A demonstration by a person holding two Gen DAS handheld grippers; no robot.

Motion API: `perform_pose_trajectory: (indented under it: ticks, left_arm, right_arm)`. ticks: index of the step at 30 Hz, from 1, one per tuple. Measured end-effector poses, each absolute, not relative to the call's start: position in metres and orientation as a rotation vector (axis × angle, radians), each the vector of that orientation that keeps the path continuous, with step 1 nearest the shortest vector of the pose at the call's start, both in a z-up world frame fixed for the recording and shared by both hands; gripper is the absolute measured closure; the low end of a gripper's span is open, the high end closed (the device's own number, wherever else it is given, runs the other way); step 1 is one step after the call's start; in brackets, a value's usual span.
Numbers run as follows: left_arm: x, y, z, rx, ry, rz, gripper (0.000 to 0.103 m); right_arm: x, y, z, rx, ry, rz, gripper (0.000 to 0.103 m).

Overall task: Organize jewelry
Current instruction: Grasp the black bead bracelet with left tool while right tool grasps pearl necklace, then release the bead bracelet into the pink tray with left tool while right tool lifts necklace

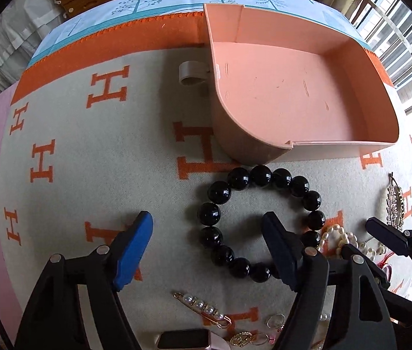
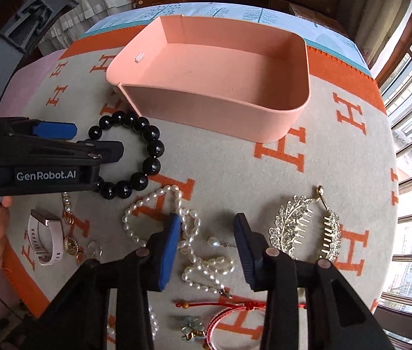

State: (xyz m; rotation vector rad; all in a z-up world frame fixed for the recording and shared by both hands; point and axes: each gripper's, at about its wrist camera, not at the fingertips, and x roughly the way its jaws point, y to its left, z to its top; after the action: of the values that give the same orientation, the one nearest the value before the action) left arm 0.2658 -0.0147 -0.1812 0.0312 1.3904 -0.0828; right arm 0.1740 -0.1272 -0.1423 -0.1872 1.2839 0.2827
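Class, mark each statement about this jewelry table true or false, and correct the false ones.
1. The pink box has nothing in it. True.
2. The black bead bracelet lies inside the box. False: it lies on the blanket in front of the box.
3. One finger of the left hand-held gripper is inside the bracelet's ring. True.
4. The right hand-held gripper is over the watch. False: it is over the pearl necklace, jaws not pressing it.
5. A silver leaf-shaped hair comb lies to the right of the pearls. True.
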Motion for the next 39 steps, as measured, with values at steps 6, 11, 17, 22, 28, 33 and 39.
perform_pose_trajectory:
  ticks: [6,11,17,22,28,33,39]
  left_arm:
    - [0.262,-0.028,-0.178,0.071,1.368,-0.103,0.090]
    - [0.252,-0.031,-0.160,0.084,1.316,-0.112,0.091]
    - [0.239,-0.014,-0.093,0.057,1.202,-0.139,0.091]
    - [0.229,-0.012,-0.042,0.070,1.122,-0.136,0.091]
    - [0.240,-0.014,0.002,0.055,1.040,-0.130,0.091]
    - [0.258,-0.025,0.008,0.054,1.005,-0.126,0.091]
    - [0.292,-0.044,-0.021,0.076,1.046,-0.117,0.091]
  right_arm:
    - [0.175,-0.118,-0.144,-0.220,1.280,0.318,0.093]
    - [0.180,-0.130,-0.129,-0.047,1.287,0.358,0.094]
    - [0.175,-0.140,-0.076,0.036,1.181,0.376,0.094]
    - [0.177,-0.144,-0.026,0.052,1.056,0.361,0.094]
    - [0.196,-0.148,0.017,0.095,0.944,0.339,0.103]
    - [0.215,-0.156,0.024,0.128,0.889,0.284,0.103]
    - [0.242,-0.158,-0.006,0.116,0.953,0.232,0.103]
